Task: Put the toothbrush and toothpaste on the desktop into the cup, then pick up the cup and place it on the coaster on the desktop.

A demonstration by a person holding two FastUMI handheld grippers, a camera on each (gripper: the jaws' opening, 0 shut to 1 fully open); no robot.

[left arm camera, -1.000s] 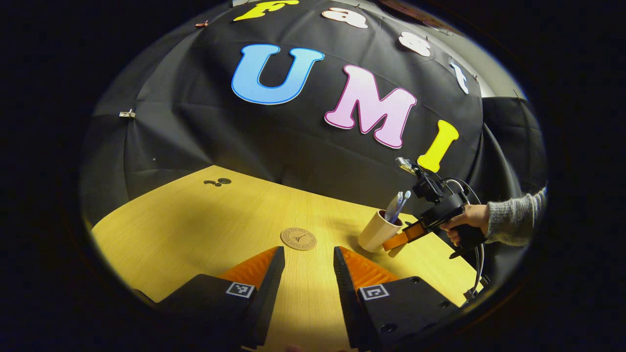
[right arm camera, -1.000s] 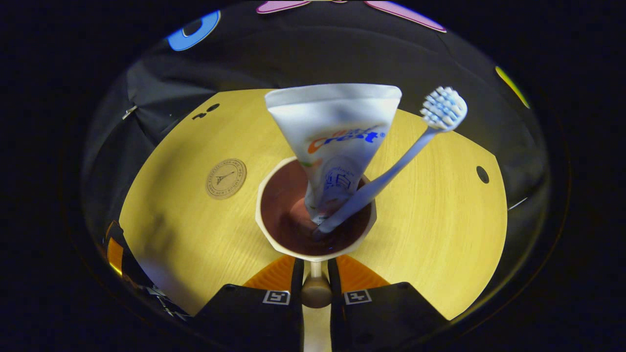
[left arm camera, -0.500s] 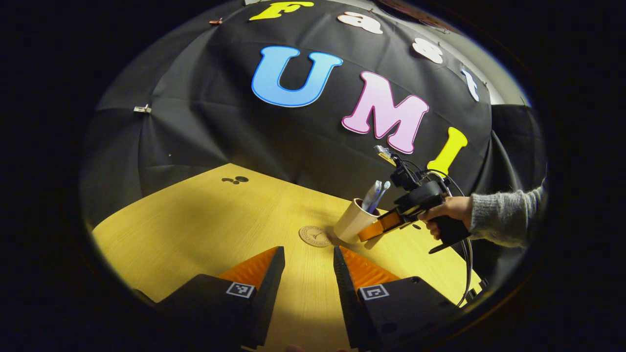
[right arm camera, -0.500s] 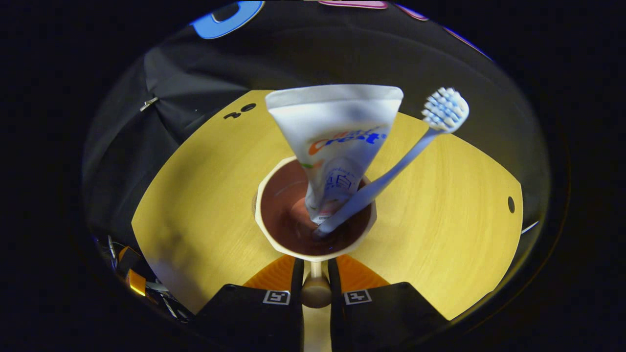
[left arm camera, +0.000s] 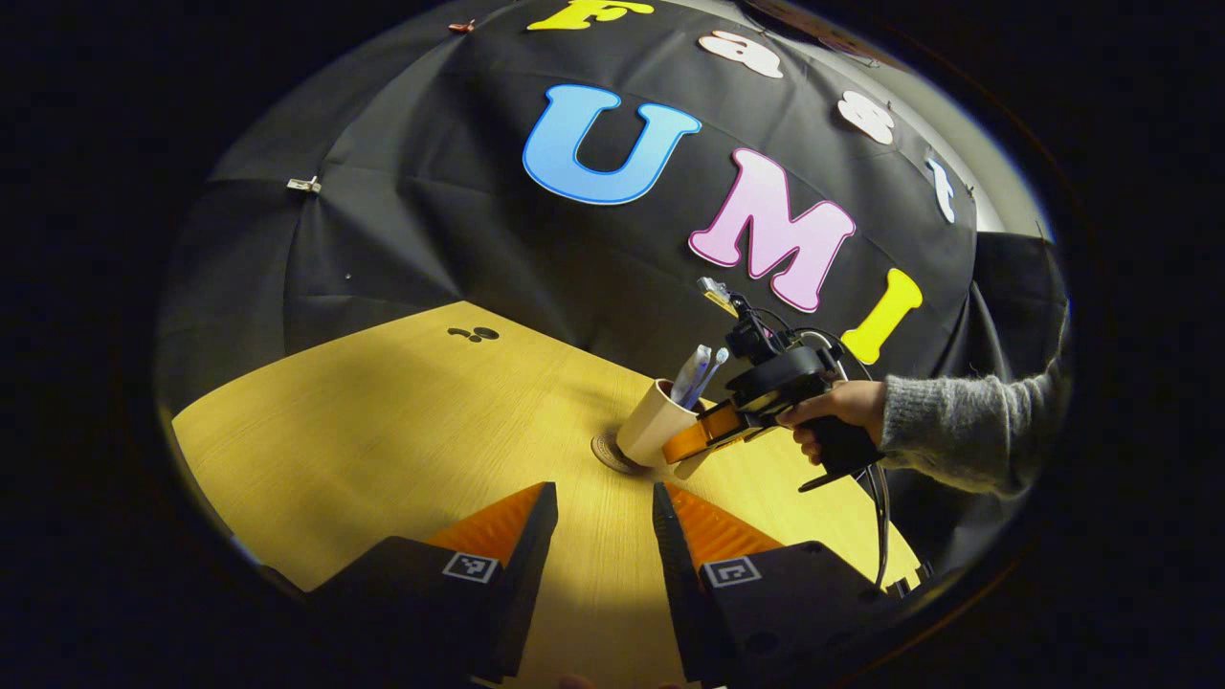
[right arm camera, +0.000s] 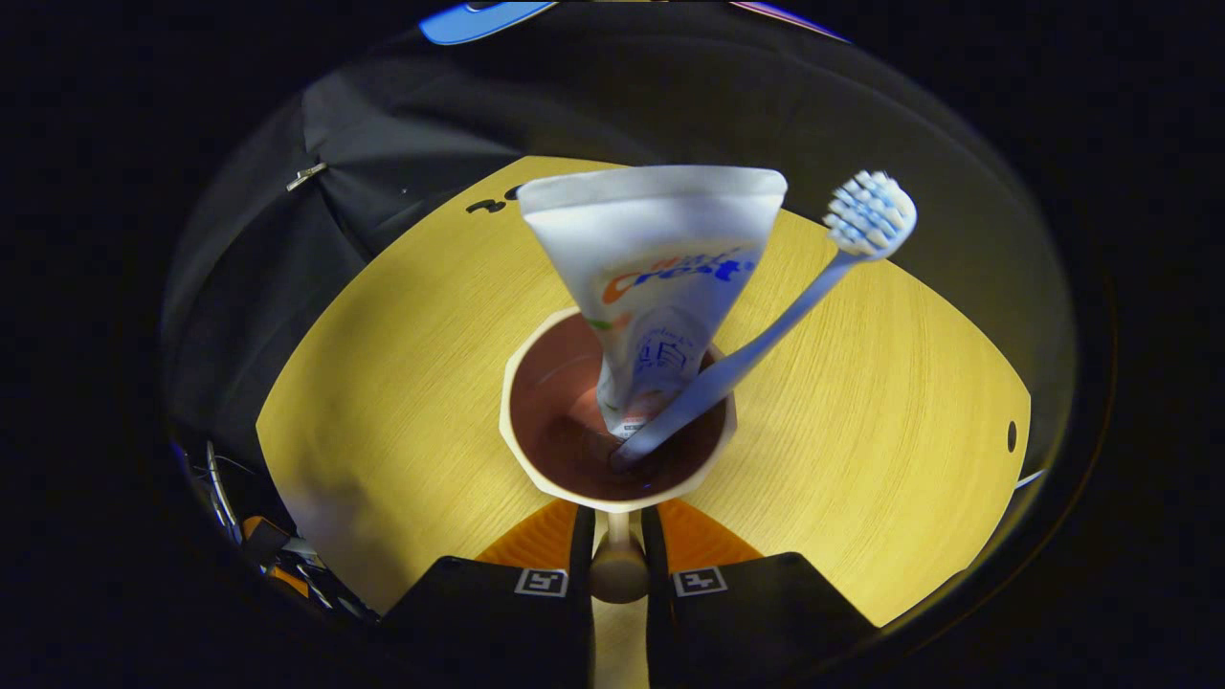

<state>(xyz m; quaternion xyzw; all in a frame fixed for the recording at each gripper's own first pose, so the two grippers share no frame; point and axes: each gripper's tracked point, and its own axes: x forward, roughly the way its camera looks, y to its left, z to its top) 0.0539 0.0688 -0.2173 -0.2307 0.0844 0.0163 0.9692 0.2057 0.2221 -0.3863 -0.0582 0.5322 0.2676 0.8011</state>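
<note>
Since a second ago the cup (left arm camera: 654,433) has travelled leftward across the desktop (left arm camera: 402,421) in the left gripper view and now sits over the coaster (left arm camera: 607,452), covering most of it; whether its base touches the coaster cannot be told. In the right gripper view the coaster, seen earlier to the cup's left, is now hidden beneath it.

The right gripper (right arm camera: 618,536) has its two fingers closed on the cup's handle (right arm camera: 618,566), the cup (right arm camera: 536,450) sitting just ahead of the fingertips with its open mouth facing the camera. Inside it the toothpaste (right arm camera: 660,277) stands with its flat end up, and the toothbrush (right arm camera: 766,335) leans to the right beside it, bristles uppermost.

In the left gripper view the right gripper (left arm camera: 703,442) reaches in from the right, angled down toward the cup, held by a hand (left arm camera: 833,411) in a grey knitted sleeve (left arm camera: 957,431). The left gripper (left arm camera: 605,522) hangs over the near desktop, fingers apart with nothing between them, well apart from the cup.
</note>
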